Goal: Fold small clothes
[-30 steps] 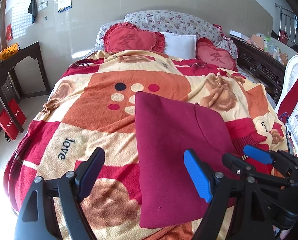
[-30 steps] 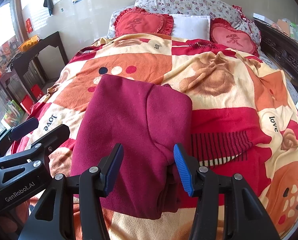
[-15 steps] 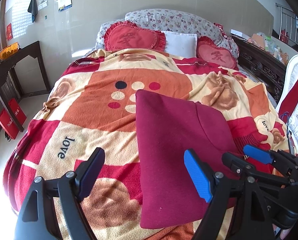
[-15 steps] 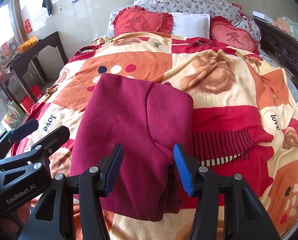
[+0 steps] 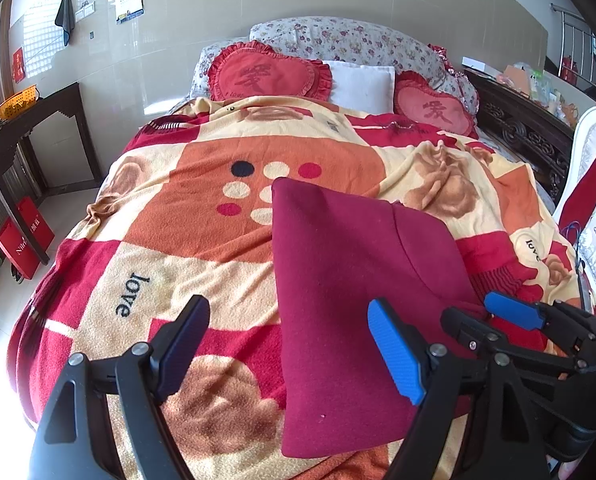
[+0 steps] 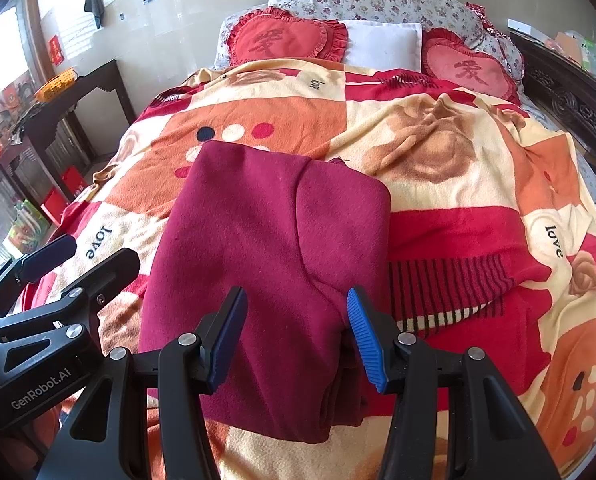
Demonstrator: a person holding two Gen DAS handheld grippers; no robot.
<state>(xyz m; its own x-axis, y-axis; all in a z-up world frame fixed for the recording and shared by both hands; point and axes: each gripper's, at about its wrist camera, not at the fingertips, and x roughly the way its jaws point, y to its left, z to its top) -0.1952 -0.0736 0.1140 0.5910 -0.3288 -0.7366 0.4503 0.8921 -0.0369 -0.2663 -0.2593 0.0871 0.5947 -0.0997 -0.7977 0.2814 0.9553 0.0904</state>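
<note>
A dark red garment (image 5: 349, 280) lies folded flat on the patterned blanket (image 5: 186, 208) near the foot of the bed; it also shows in the right wrist view (image 6: 266, 256). My left gripper (image 5: 290, 352) is open and empty, hovering over the garment's left edge. My right gripper (image 6: 296, 332) is open and empty, hovering over the garment's near right part. Each gripper shows at the side of the other's view: the right one (image 5: 513, 320), the left one (image 6: 58, 264).
Two red heart cushions (image 5: 266, 72) and a white pillow (image 5: 361, 84) lie at the head of the bed. A dark wooden side table (image 5: 30, 120) with a yellow basket stands left, red bags on the floor below. A carved wooden bed rail (image 5: 525, 136) runs along the right.
Both grippers have drawn back very slightly from the garment and stay open. The garment has not moved.
</note>
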